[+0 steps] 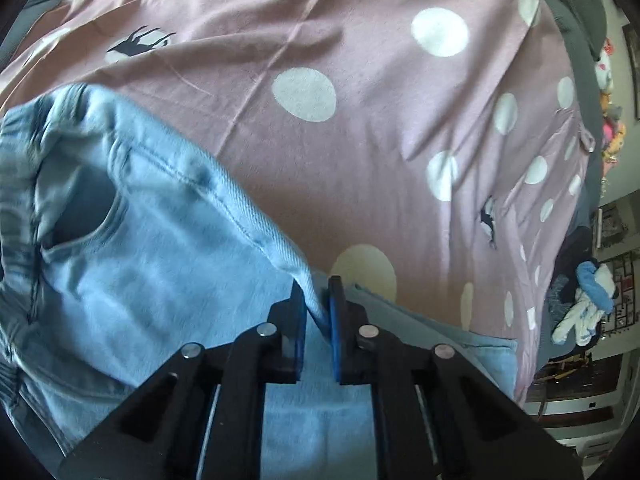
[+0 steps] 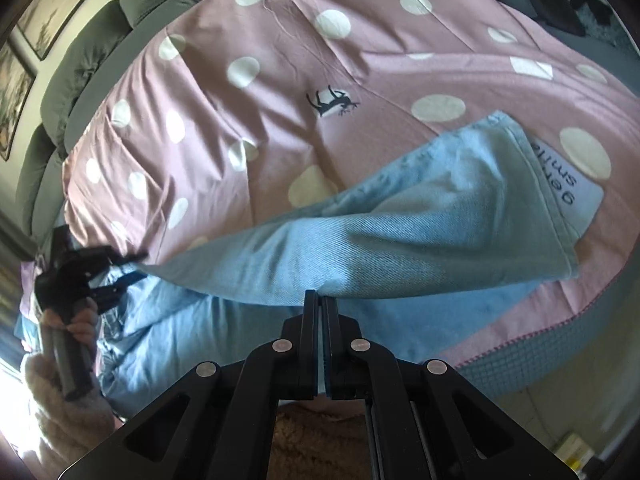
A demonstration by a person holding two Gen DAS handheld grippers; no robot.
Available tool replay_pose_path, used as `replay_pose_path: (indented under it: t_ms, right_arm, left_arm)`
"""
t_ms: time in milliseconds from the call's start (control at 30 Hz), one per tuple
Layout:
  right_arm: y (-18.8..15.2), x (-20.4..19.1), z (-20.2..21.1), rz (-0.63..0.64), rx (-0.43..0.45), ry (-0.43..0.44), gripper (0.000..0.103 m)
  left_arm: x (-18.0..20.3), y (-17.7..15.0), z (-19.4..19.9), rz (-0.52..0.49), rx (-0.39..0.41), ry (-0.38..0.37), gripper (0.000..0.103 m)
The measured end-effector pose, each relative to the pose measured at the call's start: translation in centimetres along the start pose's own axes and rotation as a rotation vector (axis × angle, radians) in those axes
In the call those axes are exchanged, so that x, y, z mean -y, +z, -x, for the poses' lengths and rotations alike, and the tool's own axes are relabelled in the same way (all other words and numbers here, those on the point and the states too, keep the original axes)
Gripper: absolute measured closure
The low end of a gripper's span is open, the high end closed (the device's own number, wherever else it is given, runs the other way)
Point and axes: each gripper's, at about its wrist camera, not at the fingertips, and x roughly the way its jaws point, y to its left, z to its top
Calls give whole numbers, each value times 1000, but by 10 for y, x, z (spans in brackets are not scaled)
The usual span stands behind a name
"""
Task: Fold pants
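Note:
Light blue pants lie on a pink bed cover with white dots; the waistband shows at the left of the left wrist view. My left gripper is shut on a seamed edge of the pants, with cloth pinched between its blue pads. In the right wrist view one pant leg is lifted and stretched, its hem at the right. My right gripper is shut on that leg's lower edge. The left gripper, held by a hand, grips the same leg at far left.
The pink cover spreads wide beyond the pants. Grey padded cushions border the bed, with framed pictures on the wall. The bed's grey edge runs close at the right. A heap of clothes and soft toys lie beyond the bed.

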Motion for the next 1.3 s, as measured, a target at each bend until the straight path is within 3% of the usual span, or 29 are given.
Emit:
replay_pose_path:
  t_ms: [233, 300, 433, 500, 600, 733, 767, 900, 967, 1067, 1167, 1300]
  right_arm:
    - [-1, 16, 6, -30, 10, -33, 101]
    - [-1, 21, 6, -44, 7, -45, 101]
    - [-6, 37, 2, -96, -16, -56, 101]
    - [-8, 42, -1, -114, -32, -57, 101]
    - [-9, 46, -6, -129, -51, -78, 101]
    - [-7, 57, -4, -179, -53, -50, 101]
    - [-7, 59, -2, -187, -48, -46, 100]
    - [-2, 72, 12, -235, -3, -49, 64]
    - [1, 77, 20, -244, 32, -44, 60]
    - [6, 88, 32, -275, 77, -65, 60]
    - [9, 102, 40, -312, 114, -63, 59]
    - [17, 118, 40, -349, 135, -106, 59]
  left_arm:
    - [-10, -79, 83, -102, 66, -110, 95]
    - [-18, -106, 90, -118, 42, -92, 95]
    - [-24, -147, 84, -185, 51, 33, 94]
    - [-33, -151, 76, -162, 11, 20, 92]
    - [-47, -147, 71, -107, -6, 25, 87]
    - [-65, -141, 89, -59, 56, 38, 58]
    - [-70, -139, 95, -43, 81, 50, 55]
    - [-95, -127, 109, 35, 128, 57, 47]
    - [-107, -121, 113, 80, 142, 57, 45]
    - [-122, -116, 115, 140, 163, 37, 45]
    - [-125, -114, 117, 133, 175, 41, 50]
    - [-130, -109, 118, 140, 172, 58, 76]
